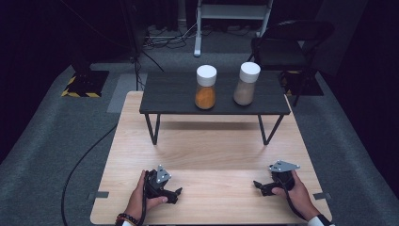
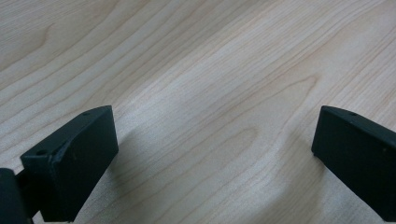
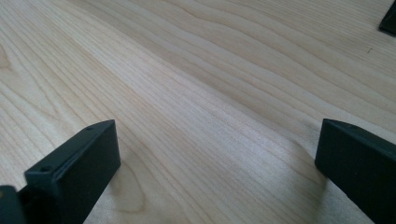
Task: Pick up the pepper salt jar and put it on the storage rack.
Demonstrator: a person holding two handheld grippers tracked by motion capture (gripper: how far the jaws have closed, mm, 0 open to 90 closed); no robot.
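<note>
Two white-capped jars stand on a low black shelf (image 1: 179,99) at the far side of the wooden table (image 1: 207,155). The orange-filled jar (image 1: 205,88) is on the left, the beige-filled jar (image 1: 246,84) on the right. My left gripper (image 1: 177,193) rests on the table near its front left, held by a hand, jaws pointing right. My right gripper (image 1: 257,185) rests near the front right, jaws pointing left. In each gripper view the black jaws stand wide apart over bare wood: left gripper (image 2: 212,154), right gripper (image 3: 215,158). Nothing lies between either pair.
The shelf stands on thin black legs (image 1: 153,129) with open space beneath it. A black folding chair (image 1: 287,44) sits behind the table on the right. Cables (image 1: 80,160) trail over the grey carpet at the left. Tape marks (image 1: 100,194) sit at the table's front corners.
</note>
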